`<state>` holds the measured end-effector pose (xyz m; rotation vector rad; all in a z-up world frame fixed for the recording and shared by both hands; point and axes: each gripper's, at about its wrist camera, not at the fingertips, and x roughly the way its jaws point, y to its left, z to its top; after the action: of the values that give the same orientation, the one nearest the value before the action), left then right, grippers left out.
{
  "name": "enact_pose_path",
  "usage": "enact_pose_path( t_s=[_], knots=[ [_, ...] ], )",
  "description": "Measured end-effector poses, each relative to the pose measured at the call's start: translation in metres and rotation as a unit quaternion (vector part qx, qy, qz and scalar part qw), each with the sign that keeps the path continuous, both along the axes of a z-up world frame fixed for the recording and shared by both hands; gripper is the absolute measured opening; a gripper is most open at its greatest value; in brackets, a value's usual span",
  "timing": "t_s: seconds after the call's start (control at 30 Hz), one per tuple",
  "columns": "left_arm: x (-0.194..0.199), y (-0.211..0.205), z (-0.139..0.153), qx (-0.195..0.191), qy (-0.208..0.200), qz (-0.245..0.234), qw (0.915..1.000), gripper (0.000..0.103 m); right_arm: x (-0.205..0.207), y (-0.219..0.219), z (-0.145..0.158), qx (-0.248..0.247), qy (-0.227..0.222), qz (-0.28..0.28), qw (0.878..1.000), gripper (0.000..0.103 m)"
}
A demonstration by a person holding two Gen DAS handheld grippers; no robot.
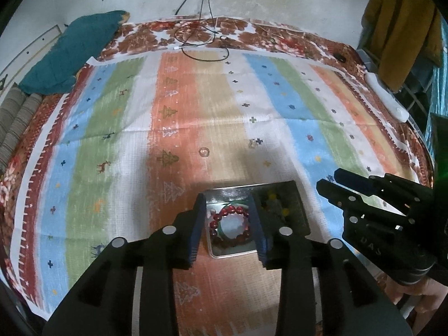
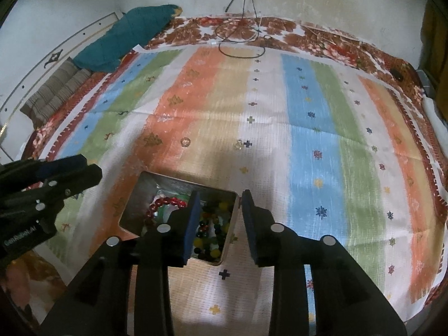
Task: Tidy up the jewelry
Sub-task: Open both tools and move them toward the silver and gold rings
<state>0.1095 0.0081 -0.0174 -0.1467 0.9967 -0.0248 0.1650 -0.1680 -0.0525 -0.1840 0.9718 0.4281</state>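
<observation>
The tin box [image 2: 140, 196] is made of dull grey metal. Shiny red beads [image 1: 224, 212] and glossy mixed beads [image 2: 212, 235] are seen inside it. The striped cloth [image 1: 196, 112] is woven and rough. Both grippers [image 1: 228, 232] [image 2: 218, 224] are made of matt black plastic, with small shiny metal discs [image 1: 169, 229].

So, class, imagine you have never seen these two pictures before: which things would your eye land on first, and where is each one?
First, the metal tin near the front of the striped cloth, holding a red bead bracelet on its left and mixed coloured beads on its right. Next, the black tongs: the left tongs hang open over the bracelet, the right tongs open over the tin's right edge. Farther back, two small clear rings lie on the cloth.
</observation>
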Motion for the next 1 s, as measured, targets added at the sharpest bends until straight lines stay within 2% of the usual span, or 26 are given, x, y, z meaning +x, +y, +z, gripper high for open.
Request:
enact_pose_path(
  t_s=[0.1,0.2,0.33,0.53,0.73,1.0],
  knots=[
    [0.005,0.006,-0.004,0.0,0.007,0.006,1.0,0.035,0.003,0.0,0.001,-0.002,-0.004,0.001,1.0,0.034],
    [0.01,0.008,-0.007,0.006,0.012,0.005,0.9999,0.041,0.006,0.002,0.002,-0.001,-0.002,0.011,1.0,0.04],
    [0.016,0.01,-0.009,0.011,0.014,0.001,0.9998,0.048,0.012,0.006,0.0,-0.015,-0.007,0.017,1.0,0.041],
    [0.03,0.014,-0.014,0.024,0.025,-0.001,0.9994,0.048,0.032,0.004,-0.003,-0.009,0.005,0.011,1.0,0.041],
    [0.047,0.017,-0.019,0.011,0.033,-0.006,0.9994,0.048,0.045,0.011,-0.009,-0.013,0.015,0.023,1.0,0.041],
    [0.066,0.015,-0.033,0.044,0.047,-0.015,0.9978,0.048,0.063,0.017,-0.022,-0.021,0.038,0.039,0.998,0.041]
  ],
)
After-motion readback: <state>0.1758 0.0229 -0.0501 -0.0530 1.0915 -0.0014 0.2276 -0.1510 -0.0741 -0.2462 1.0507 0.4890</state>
